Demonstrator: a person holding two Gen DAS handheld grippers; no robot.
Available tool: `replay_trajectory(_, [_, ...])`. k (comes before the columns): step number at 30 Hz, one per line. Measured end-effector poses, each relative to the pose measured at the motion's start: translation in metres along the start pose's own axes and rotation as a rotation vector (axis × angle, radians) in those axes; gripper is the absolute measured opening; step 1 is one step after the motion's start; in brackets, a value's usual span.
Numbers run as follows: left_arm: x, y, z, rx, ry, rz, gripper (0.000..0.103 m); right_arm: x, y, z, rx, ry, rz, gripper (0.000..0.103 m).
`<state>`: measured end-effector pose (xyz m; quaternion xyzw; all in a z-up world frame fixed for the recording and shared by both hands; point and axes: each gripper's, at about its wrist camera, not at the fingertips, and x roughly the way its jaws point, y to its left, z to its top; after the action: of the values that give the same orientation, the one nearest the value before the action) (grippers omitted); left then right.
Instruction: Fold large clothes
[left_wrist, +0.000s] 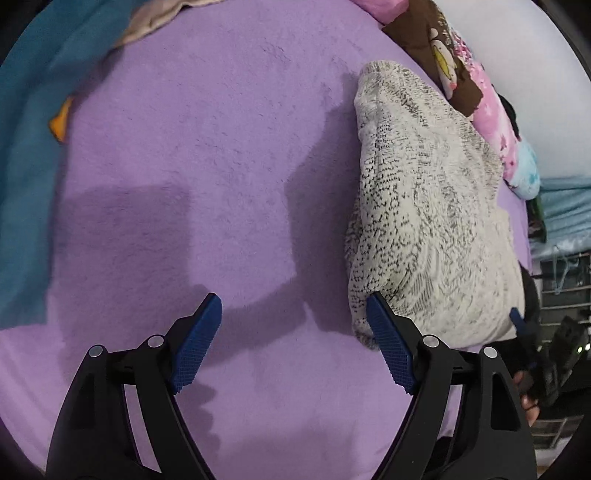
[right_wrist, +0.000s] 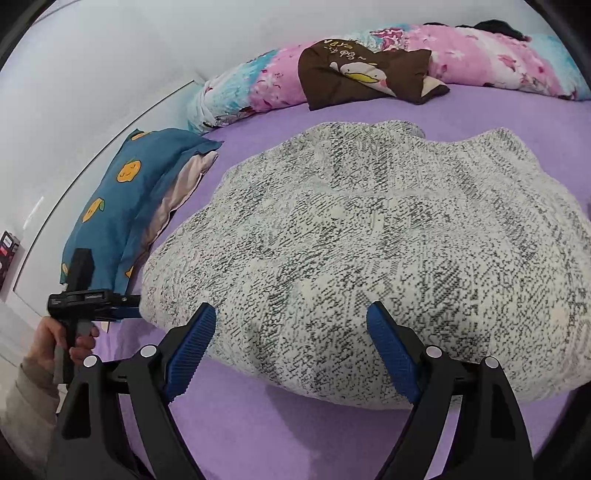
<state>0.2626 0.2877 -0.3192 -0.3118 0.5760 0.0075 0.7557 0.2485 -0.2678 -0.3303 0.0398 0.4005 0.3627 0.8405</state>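
Note:
A white-and-grey speckled knit sweater (right_wrist: 369, 251) lies folded in a thick pile on the purple bedspread (right_wrist: 280, 435). In the left wrist view the sweater (left_wrist: 428, 206) lies to the right. My left gripper (left_wrist: 293, 332) is open and empty over bare bedspread, its right finger at the sweater's near corner. It also shows from the side in the right wrist view (right_wrist: 125, 312), at the sweater's left edge. My right gripper (right_wrist: 291, 343) is open and empty, its fingers straddling the sweater's near edge. One of its blue fingertips (left_wrist: 517, 319) shows in the left wrist view behind the sweater.
A blue pillow with orange prints (right_wrist: 122, 206) lies at the left of the bed. A pink and blue floral quilt (right_wrist: 461, 59) and a brown cartoon cushion (right_wrist: 362, 77) lie along the far side. A white wall (right_wrist: 110, 55) runs behind.

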Motion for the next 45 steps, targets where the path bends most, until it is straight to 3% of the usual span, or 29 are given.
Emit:
replay_trajectory(6, [-0.004,-0.002,-0.002,-0.021,0.0,-0.029,0.077,0.002,-0.001,0.001,-0.007,-0.004,0.014,0.082])
replay_trajectory(12, [-0.007,0.004,-0.004,-0.06,0.003,-0.13,0.077,0.008,-0.001,0.0,-0.008,0.0,0.011,0.083])
replay_trajectory(18, [-0.006,-0.001,-0.003,-0.088,0.012,-0.179,0.076,0.008,-0.001,-0.001,-0.005,-0.002,0.016,0.083])
replay_trajectory(22, [-0.021,-0.002,-0.007,-0.089,-0.02,-0.273,0.078,0.011,-0.002,-0.002,-0.007,0.001,0.013,0.083])
replay_trajectory(25, [-0.007,-0.003,-0.004,-0.105,0.015,-0.284,0.079,0.013,-0.003,-0.003,-0.005,0.002,0.012,0.085])
replay_trajectory(30, [0.02,-0.01,0.007,-0.154,0.07,-0.396,0.079,0.014,-0.001,-0.003,-0.016,0.001,0.008,0.086])
replay_trajectory(41, [0.048,-0.035,0.01,-0.142,0.095,-0.391,0.083,0.018,0.004,0.0,-0.044,0.004,0.0,0.086])
replay_trajectory(45, [0.048,-0.042,0.013,-0.128,0.078,-0.369,0.077,0.016,0.008,-0.001,-0.053,0.013,0.012,0.086])
